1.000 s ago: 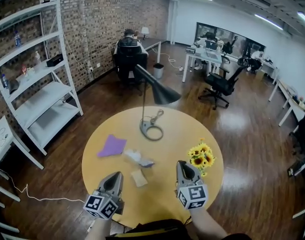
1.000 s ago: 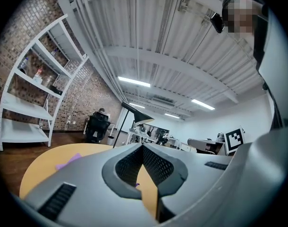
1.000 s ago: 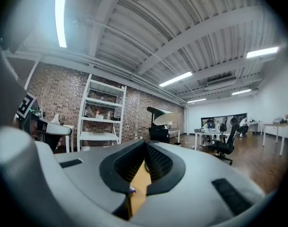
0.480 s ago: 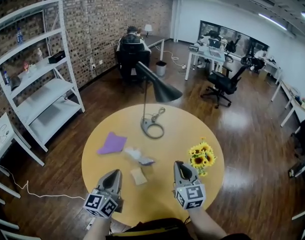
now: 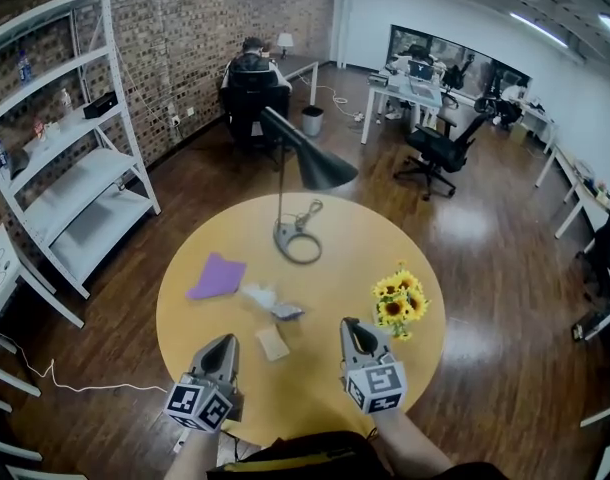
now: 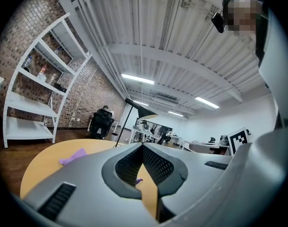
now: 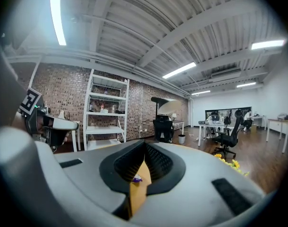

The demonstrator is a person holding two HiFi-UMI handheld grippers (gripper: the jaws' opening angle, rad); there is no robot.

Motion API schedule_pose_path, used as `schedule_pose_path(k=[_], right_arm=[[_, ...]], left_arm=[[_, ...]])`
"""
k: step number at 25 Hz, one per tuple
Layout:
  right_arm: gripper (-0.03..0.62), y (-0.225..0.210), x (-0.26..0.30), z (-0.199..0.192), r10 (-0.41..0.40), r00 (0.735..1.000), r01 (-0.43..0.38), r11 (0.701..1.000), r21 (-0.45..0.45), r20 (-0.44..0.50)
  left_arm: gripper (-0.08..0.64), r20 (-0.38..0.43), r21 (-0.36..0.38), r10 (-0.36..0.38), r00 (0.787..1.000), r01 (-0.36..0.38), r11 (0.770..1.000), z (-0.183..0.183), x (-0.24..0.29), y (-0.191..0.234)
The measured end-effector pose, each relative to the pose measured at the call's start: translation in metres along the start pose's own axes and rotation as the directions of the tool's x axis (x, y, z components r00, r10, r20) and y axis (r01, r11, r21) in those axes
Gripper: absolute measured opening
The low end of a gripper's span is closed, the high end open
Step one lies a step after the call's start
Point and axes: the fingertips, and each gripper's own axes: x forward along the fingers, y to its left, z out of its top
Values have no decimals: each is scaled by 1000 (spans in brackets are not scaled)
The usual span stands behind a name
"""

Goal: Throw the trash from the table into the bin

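While both claws hover over the near rim of the round yellow wooden table (image 5: 355, 258), little sets this moment apart from a second ago: the left gripper (image 5: 225, 341) at 7 o'clock and the right gripper (image 5: 350, 325) at 5 o'clock were fully closed and empty then and are so now, their jaw tips meeting with nothing between them. The trash lies where it lay: a flat purple paper sheet (image 5: 217, 276) at 9 o'clock, a crumpled white-and-purple wrapper (image 5: 273, 305) near the middle, and a small beige square scrap (image 5: 273, 343) toward 6 o'clock, between the grippers and apart from both. The black cone-shaded desk lamp (image 5: 295, 198) stands at 12 o'clock and the bunch of yellow sunflowers (image 5: 400, 303) at 3 o'clock. Only the head view shows the beige scrap and the small grey bin (image 5: 312, 120) on the floor well beyond the table. The left gripper view takes in the purple sheet at its 8 o'clock but no flowers. The right gripper view shows the sunflowers at its 4 o'clock, the wrapper low beneath its closed jaws, and the white metal shelving (image 5: 75, 168) against the brick wall.
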Motion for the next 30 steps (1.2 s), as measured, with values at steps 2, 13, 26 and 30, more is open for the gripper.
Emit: schedule_pose_path(k=[2,13,26,30], right_arm=[[5,8,5,-3,22,1000,-22,1000,1,-10],[186,64,50,-37,179,974,-177,984,27,-141],[331,119,110,-132,238,898,-226,971,75,-371],[331,128,119,-172,220,859,-200,976,92,-463]], left_arm=[[2,2,-6,12,1000,-12,1000,0,-2,6],[2,-12,7,120,993,-120,993,1,-24,39],[14,-110,10,253,961,-253,967,-22,-57,96],[14,-169,4,238,956,-240,971,-40,-58,100]])
